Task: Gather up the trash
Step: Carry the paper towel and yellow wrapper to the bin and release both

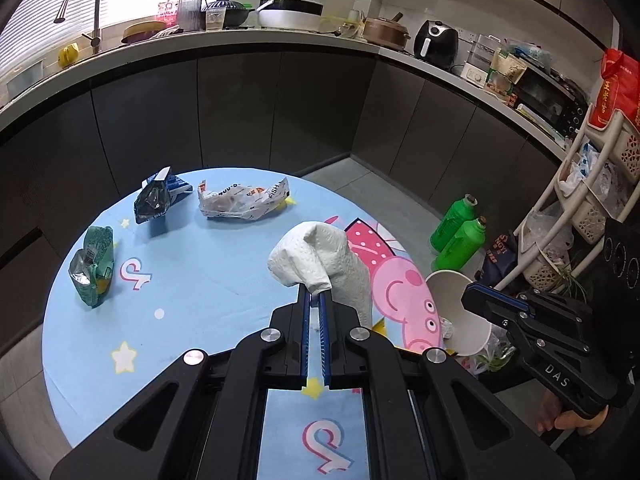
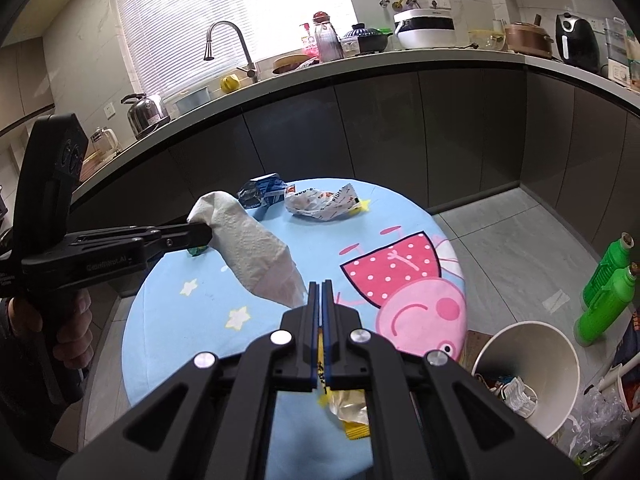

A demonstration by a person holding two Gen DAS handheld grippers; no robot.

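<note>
The left tool (image 1: 316, 296) is pinched shut on a white paper towel (image 1: 316, 256), which hangs up off the worktop (image 1: 192, 312) around the middle of the left wrist frame. The right tool (image 2: 321, 286) is pressed together too, and it's pinching a yellow wrapper (image 2: 348, 408) that dangles low in the right wrist frame, bottom centre.

Handling-wise, my guess is the towel is super light and floppy, so any pinch on a bunched edge works, it just drapes and could snag on stuff. The yellow wrapper looks crinkly and slick, so grab a fold, not a flat face.

Count of what's left on the worktop:

- One white snack bag (image 1: 244, 200), upper middle of the left wrist frame
- One dark blue foil bag (image 1: 156, 200) just beside it to the left
- One green foil bag (image 1: 92, 268) at the left edge

All three look light and crushy.

The white bin (image 2: 528, 368) sits on the floor at lower right of the right wrist frame with some scraps already in it. Two green bottles (image 2: 604, 292) stand further right.
</note>
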